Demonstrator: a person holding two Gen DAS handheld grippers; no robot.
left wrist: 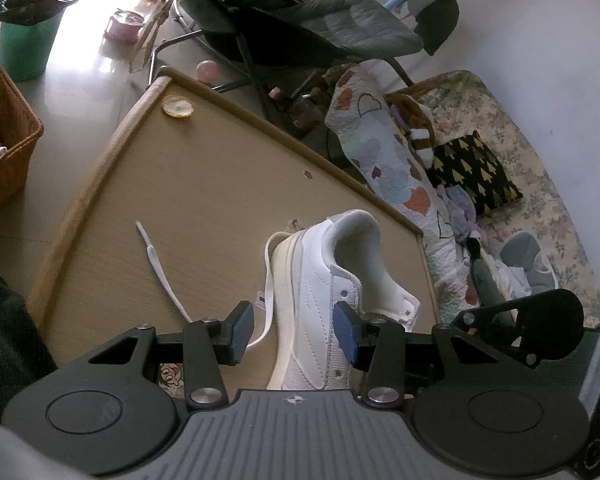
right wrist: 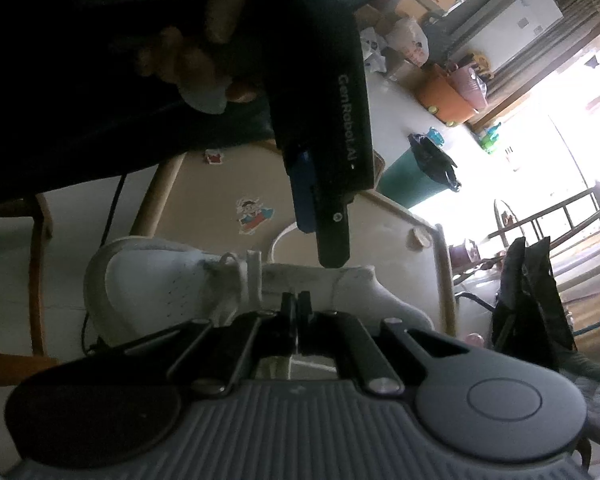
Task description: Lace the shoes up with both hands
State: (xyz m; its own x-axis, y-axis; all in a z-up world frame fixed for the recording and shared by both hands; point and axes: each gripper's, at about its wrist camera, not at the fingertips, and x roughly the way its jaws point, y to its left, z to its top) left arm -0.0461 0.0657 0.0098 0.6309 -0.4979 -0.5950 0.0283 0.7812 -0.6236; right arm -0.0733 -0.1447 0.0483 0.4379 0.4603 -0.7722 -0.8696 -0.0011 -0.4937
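Lacing a white shoe [left wrist: 324, 280] on a low wooden table [left wrist: 220, 184]; the work appears to be at an early stage. In the left wrist view the shoe lies on its side at lower centre, and the eyelets visible near the collar are empty. One free length of white lace [left wrist: 160, 268] trails across the tabletop toward the upper left, its tip unthreaded. The left gripper [left wrist: 296, 332] stands half open with the shoe's side between its blue pads; the right pad lies against the upper, while contact at the left pad cannot be told. In the right wrist view the right gripper [right wrist: 297, 312] is fully closed at lower centre, just beside the shoe's tongue; whether it pinches lace cannot be told. A short loop of lace shows near the toe-side eyelets, so most rows likely remain.

Surroundings: a wicker basket [left wrist: 4, 132] at left, a green bin [left wrist: 26, 48] at upper left, a folding chair [left wrist: 300, 28] at top, and bedding [left wrist: 520, 152] at right. Nothing on the table obstructs the shoe; the left gripper's body crosses the right view from above.
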